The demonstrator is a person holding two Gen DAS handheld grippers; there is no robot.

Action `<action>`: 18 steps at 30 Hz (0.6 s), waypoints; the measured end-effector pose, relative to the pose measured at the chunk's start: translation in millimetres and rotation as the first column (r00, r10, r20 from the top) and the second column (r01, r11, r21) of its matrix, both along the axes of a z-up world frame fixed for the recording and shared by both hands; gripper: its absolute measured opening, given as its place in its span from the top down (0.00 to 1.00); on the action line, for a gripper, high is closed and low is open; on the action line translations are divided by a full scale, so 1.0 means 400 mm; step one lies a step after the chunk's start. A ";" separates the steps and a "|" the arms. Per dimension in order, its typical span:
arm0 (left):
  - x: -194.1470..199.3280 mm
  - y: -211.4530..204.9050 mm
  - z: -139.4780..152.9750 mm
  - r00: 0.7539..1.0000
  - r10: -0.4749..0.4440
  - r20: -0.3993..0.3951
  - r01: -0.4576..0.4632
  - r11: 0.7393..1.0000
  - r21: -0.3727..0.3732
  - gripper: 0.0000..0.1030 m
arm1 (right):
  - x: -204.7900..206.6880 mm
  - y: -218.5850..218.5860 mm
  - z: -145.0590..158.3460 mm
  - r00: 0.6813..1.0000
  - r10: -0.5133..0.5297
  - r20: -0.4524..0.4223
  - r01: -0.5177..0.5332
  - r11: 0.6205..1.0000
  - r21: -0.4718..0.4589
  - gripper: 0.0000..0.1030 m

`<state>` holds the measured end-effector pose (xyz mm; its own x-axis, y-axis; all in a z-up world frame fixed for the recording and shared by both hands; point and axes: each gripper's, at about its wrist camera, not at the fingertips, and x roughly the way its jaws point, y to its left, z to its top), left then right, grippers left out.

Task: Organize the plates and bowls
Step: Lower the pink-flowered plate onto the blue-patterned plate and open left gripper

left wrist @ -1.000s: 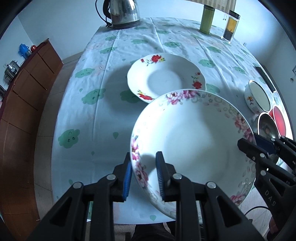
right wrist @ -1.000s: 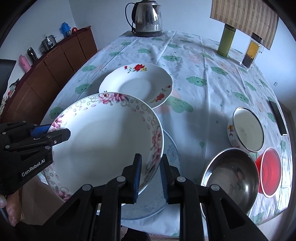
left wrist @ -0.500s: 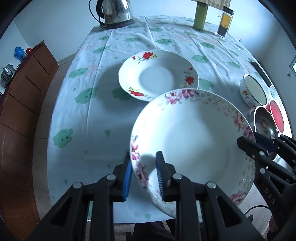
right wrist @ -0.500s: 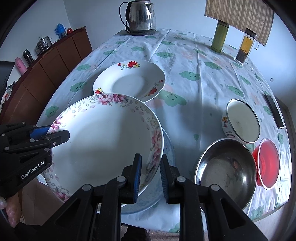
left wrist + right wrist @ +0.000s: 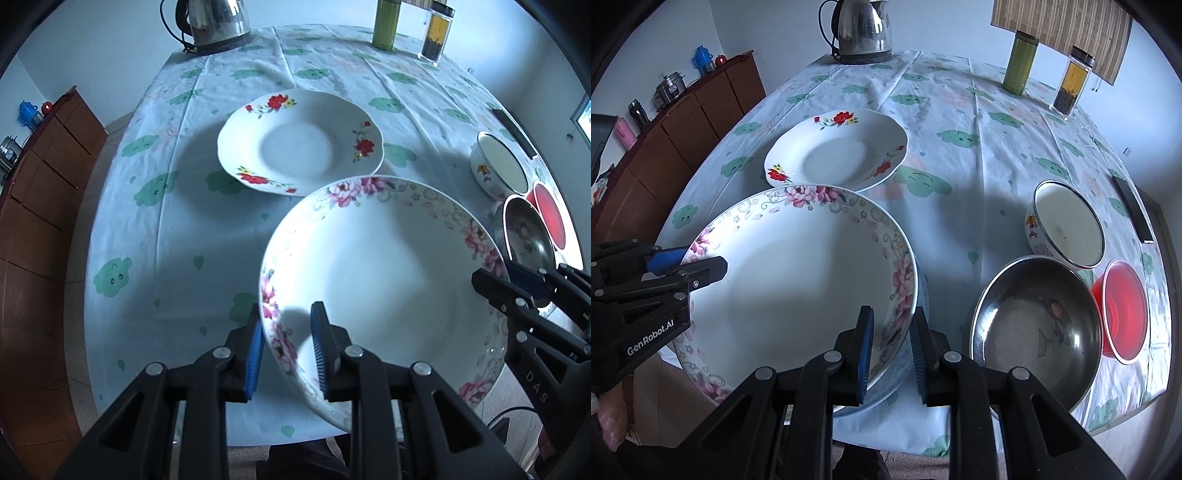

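Both grippers hold one big pink-flowered plate (image 5: pixel 384 280) by opposite edges, raised above the near end of the bench (image 5: pixel 184 177). The left gripper (image 5: pixel 286 347) has its jaws narrow, clamped on the plate's rim at about 8 o'clock, one blue pad outside the rim and one inside. The right gripper (image 5: pixel 891 343) has its jaws narrow too, clamped on the rim at about 4 o'clock in its own view. In the left view the right gripper reaches in from 3 o'clock; in the right view the left gripper comes in from 9 o'clock, with a hand (image 5: pixel 605 424) partly visible under it.

Under the held plate, in the right view, a pale blue plate (image 5: pixel 905 369) lies on the bench, only its edge showing. At 12 o'clock from the held plate lies a red-flowered plate (image 5: pixel 301 142), flat on the cloth, its near edge hidden behind the held plate's far rim.

At 3 o'clock in the right view stands a steel bowl (image 5: pixel 1038 325), with a white bowl (image 5: pixel 1067 225) just beyond it at 1 o'clock and a red bowl (image 5: pixel 1123 314) just beside it at the bench edge.

At the far end stand a kettle (image 5: pixel 862 27), a green flask (image 5: pixel 1021 62) and a clear jar (image 5: pixel 1073 83).
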<state>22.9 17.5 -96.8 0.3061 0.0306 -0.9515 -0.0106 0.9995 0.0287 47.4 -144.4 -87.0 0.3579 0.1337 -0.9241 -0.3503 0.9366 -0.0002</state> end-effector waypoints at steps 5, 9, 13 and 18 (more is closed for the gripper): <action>0.004 0.000 -0.007 1.000 -0.004 -0.006 0.004 1.000 -0.001 0.78 | 0.003 0.002 -0.007 1.000 -0.007 -0.004 0.007 1.000 -0.006 0.79; 0.005 -0.001 -0.013 1.000 -0.009 -0.014 0.009 1.000 -0.006 0.79 | 0.003 0.000 -0.013 1.000 -0.006 -0.007 0.006 1.000 -0.012 0.79; 0.004 -0.004 -0.016 1.000 -0.019 -0.016 0.019 1.000 -0.008 0.79 | 0.002 -0.004 -0.024 1.000 -0.008 -0.014 0.008 1.000 -0.021 0.79; 0.007 -0.001 -0.024 0.999 -0.020 -0.025 0.019 1.000 -0.010 0.79 | 0.001 0.000 -0.035 1.000 -0.009 -0.022 0.008 1.000 -0.026 0.79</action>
